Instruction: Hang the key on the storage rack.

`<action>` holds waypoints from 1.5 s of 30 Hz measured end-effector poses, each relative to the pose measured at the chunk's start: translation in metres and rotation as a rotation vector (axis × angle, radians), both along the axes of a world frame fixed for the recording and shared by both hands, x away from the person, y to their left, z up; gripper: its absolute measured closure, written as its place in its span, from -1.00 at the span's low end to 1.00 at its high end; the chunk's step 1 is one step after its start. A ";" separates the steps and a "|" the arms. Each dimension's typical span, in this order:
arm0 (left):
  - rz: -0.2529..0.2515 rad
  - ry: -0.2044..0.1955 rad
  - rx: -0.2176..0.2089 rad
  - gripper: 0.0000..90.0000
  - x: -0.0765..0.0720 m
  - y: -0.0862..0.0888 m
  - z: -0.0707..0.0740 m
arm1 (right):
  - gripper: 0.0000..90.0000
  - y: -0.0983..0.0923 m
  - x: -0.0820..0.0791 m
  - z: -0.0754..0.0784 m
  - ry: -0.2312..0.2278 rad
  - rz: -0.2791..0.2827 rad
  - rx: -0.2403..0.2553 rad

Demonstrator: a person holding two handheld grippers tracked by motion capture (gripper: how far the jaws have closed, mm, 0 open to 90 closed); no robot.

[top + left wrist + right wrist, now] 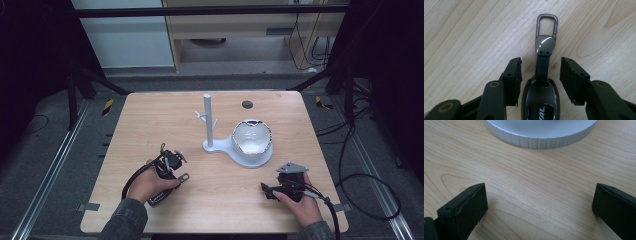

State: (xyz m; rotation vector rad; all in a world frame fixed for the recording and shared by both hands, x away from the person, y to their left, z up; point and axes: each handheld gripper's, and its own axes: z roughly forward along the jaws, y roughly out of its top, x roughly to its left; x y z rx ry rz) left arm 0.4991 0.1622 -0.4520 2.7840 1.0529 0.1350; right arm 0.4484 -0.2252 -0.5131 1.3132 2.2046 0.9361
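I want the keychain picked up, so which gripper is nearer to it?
Left. The left gripper has its open jaws either side of the keychain; the right gripper is across the table, facing the stand's base.

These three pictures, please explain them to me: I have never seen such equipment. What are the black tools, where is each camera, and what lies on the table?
A person sits at a wooden table, holding a hand-operated gripper in each hand: left gripper, right gripper. The high view looks down from above. The other two cameras ride on the grippers, looking along their black jaws. On the table stands a pale stand with a post, pegs and a bowl-like dish. The left gripper is open around a dark key fob with a metal clip, lying on the wood. The right gripper is open, holding nothing.
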 end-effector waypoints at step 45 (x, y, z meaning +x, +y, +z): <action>-0.025 0.019 -0.045 0.77 -0.002 -0.001 -0.005 | -0.99 0.000 0.000 0.000 -0.001 0.000 0.000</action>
